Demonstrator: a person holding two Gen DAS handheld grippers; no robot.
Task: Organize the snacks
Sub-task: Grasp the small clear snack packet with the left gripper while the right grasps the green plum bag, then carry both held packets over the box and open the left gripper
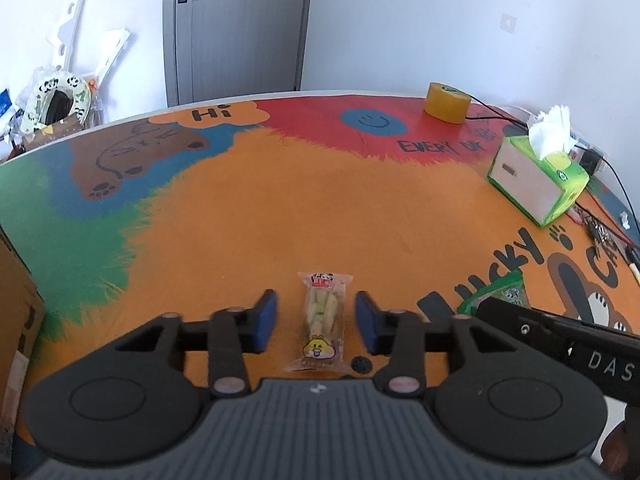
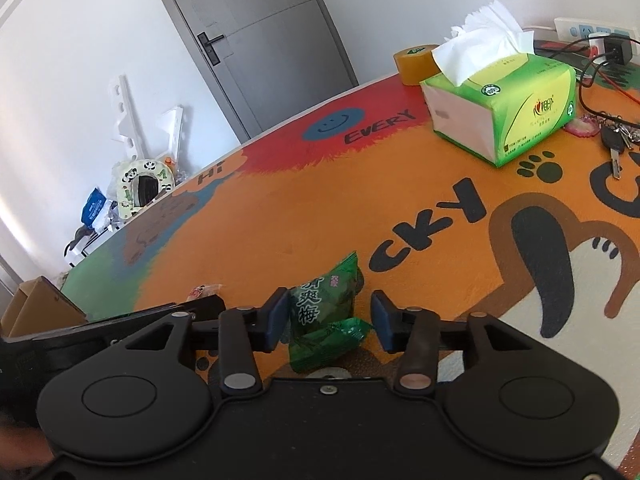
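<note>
A clear snack packet [image 1: 323, 320] with a red label and a yellow cartoon face lies flat on the orange table mat. My left gripper [image 1: 316, 320] is open, its blue pads on either side of the packet without touching it. A green plum snack packet [image 2: 326, 312] lies on the mat between the fingers of my right gripper [image 2: 330, 320], which is open; the left pad sits close against the packet. The green packet [image 1: 500, 294] also shows in the left wrist view, partly hidden behind the right gripper's body. The tip of the clear packet [image 2: 204, 291] shows in the right wrist view.
A green tissue box [image 1: 536, 176] stands at the right of the table, with a roll of yellow tape [image 1: 446, 103] behind it. Keys [image 2: 616, 140], cables and a power strip [image 2: 592, 32] lie at the far right. A cardboard box [image 1: 16, 304] stands off the left edge.
</note>
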